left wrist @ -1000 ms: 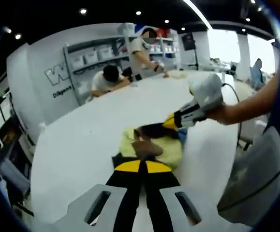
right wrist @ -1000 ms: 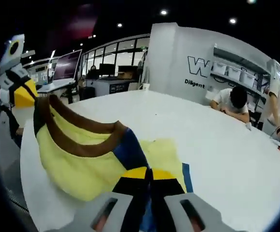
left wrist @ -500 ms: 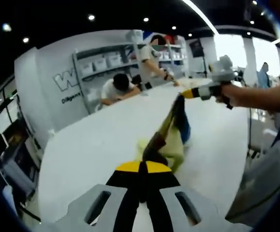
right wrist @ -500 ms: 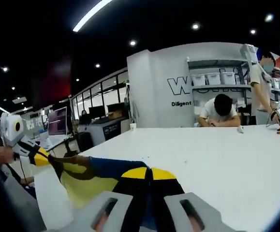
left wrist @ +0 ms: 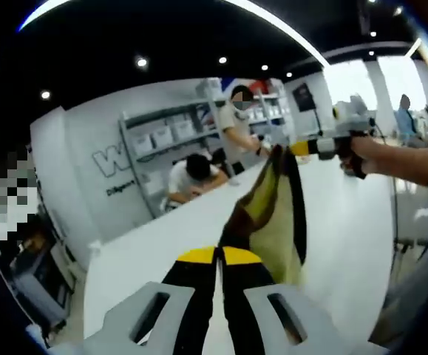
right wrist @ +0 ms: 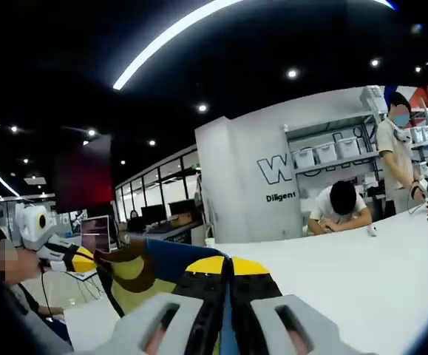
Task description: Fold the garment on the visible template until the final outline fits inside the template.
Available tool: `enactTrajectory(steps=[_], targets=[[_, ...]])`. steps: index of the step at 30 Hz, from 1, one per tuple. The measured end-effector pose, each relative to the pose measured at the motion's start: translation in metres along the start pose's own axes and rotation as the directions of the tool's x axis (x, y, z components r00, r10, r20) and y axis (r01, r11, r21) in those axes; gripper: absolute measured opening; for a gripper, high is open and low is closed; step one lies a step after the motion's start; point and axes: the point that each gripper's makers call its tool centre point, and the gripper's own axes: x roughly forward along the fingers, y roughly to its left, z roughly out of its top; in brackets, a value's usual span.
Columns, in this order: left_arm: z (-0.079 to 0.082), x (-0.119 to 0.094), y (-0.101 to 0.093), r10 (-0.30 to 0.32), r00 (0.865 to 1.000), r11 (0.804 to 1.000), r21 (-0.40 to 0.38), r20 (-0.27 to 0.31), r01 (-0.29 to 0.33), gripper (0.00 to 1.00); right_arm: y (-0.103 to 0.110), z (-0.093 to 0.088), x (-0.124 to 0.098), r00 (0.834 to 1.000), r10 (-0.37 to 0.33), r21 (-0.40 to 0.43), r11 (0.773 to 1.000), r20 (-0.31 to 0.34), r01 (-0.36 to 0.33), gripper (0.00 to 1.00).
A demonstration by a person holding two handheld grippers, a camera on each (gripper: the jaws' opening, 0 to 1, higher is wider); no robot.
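The left gripper (left wrist: pixel 215 259) is clenched on one edge of the yellow garment (left wrist: pixel 273 214). The cloth spans from it to the right gripper (left wrist: pixel 296 149), also clamped on the fabric, in the left gripper view. In the right gripper view, the left gripper (right wrist: pixel 88 260) pinches the brown collar (right wrist: pixel 136 266) and the garment hangs between both tools, above the white table (right wrist: pixel 361 274).

Risks, judged:
- Uneven tension may pull an edge free of a jaw.
- No template is discernible; lowering blind may land the garment off it.
- Slack cloth may bunch on touchdown.
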Motion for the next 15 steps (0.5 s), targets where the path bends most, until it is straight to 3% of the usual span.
enactTrajectory(steps=[5, 8, 15], targets=[[0.029, -0.002, 0.002, -0.006, 0.999, 1.000, -0.017, 0.037, 0.007, 0.00, 0.009, 0.034, -0.002, 0.994, 0.049, 0.117, 0.991, 0.095, -0.060, 0.00], [0.061, -0.009, 0.007, -0.008, 0.992, 0.999, -0.050, 0.123, 0.015, 0.00, 0.016, 0.059, -0.008, 0.988, 0.076, 0.120, 0.988, 0.137, -0.092, 0.00], [0.093, -0.025, 0.019, 0.004, 0.989, 1.000, 0.008, 0.149, -0.005, 0.00, 0.037, 0.086, -0.022, 0.979, 0.126, 0.110, 0.983, 0.163, -0.145, 0.00]])
